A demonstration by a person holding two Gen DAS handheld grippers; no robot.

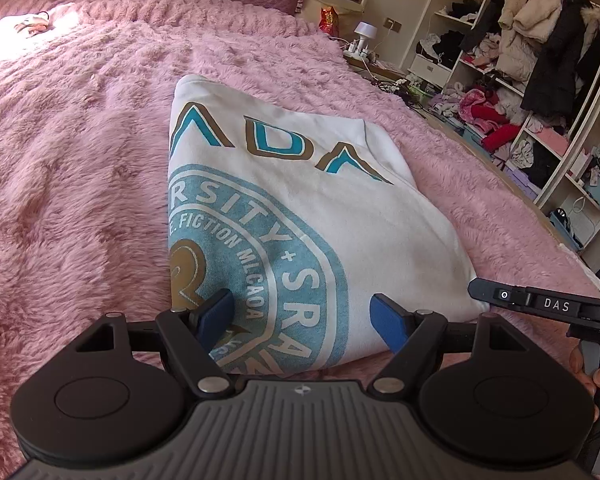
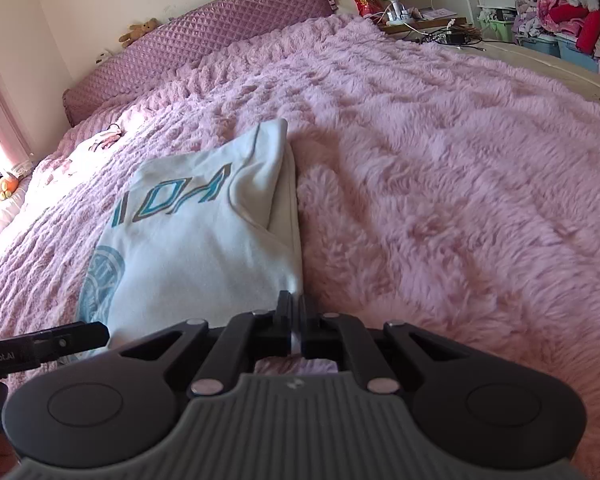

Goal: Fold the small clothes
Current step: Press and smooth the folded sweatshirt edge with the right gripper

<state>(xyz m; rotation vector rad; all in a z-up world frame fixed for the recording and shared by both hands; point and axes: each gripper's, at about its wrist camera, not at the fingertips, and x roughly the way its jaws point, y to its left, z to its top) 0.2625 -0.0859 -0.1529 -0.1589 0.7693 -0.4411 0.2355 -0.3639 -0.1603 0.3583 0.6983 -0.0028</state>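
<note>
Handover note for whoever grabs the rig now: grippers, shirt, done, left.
Left gripper: open, jaws straddling the near hem of the white printed cotton T-shirt, not pinching.
Right gripper: shut on the shirt's near right corner.
Shirt lies on the fluffy pink bedspread, both sides already folded in, forming a long strip.
Left: close the left gripper on its corner, probably fold the hem up toward the collar, then flatten.

A fluffy pink blanket [image 2: 440,160] covers the bed, with cluttered clothes shelves [image 1: 512,92] beside it
</note>
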